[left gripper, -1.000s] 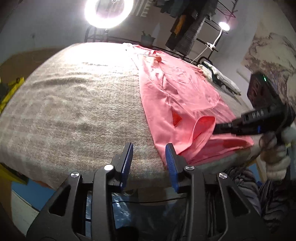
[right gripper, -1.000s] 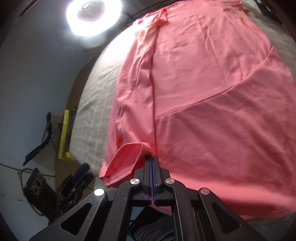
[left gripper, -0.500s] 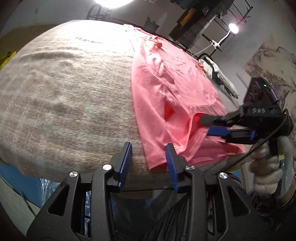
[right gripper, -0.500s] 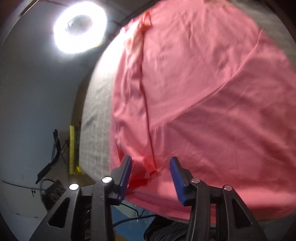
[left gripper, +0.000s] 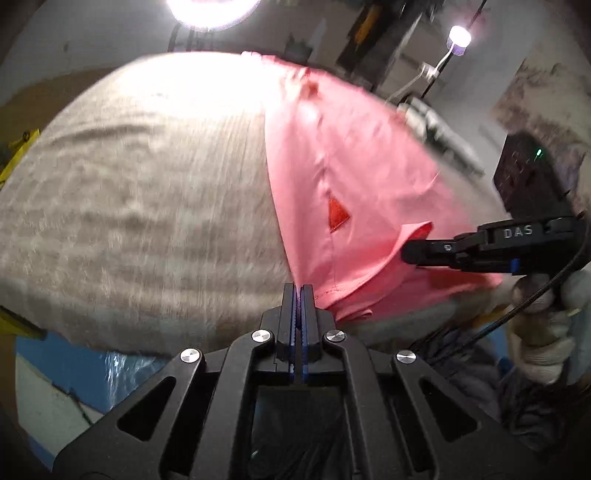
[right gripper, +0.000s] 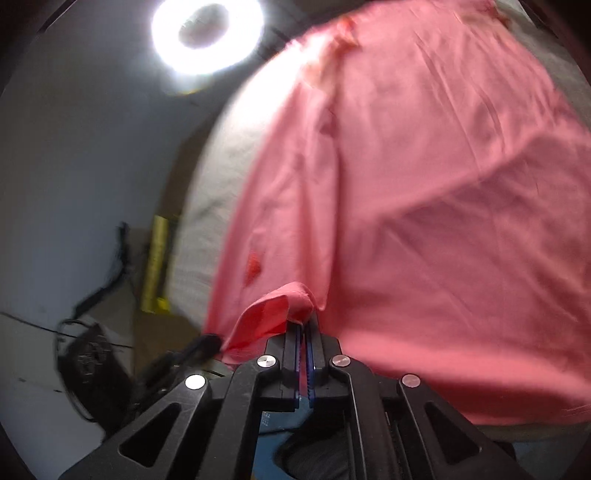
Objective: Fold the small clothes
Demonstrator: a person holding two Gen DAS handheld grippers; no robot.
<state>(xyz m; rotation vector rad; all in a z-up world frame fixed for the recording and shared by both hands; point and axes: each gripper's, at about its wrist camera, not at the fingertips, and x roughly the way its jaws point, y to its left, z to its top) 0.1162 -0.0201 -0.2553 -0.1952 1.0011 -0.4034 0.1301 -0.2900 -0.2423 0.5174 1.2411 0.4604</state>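
Note:
A pink garment [left gripper: 354, 177] with a small red triangle patch [left gripper: 337, 216] lies spread on a grey blanket-covered table [left gripper: 140, 184]. My left gripper [left gripper: 297, 291] is shut on the garment's near hem corner at the table's front edge. My right gripper [right gripper: 304, 326] is shut on a raised fold of the hem further right; it also shows in the left wrist view [left gripper: 417, 253], pinching that fold. The garment fills the right wrist view [right gripper: 424, 184].
A ring light [left gripper: 210, 11] stands behind the table and shows again in the right wrist view [right gripper: 207, 33]. A lamp [left gripper: 458, 37] and hanging clothes are at the back right. A yellow object [right gripper: 157, 266] and cables [right gripper: 88, 354] are on the floor at the left.
Both grippers were open half a second ago and have shut on the near hem. The right gripper had let go of the fold and has taken it again.

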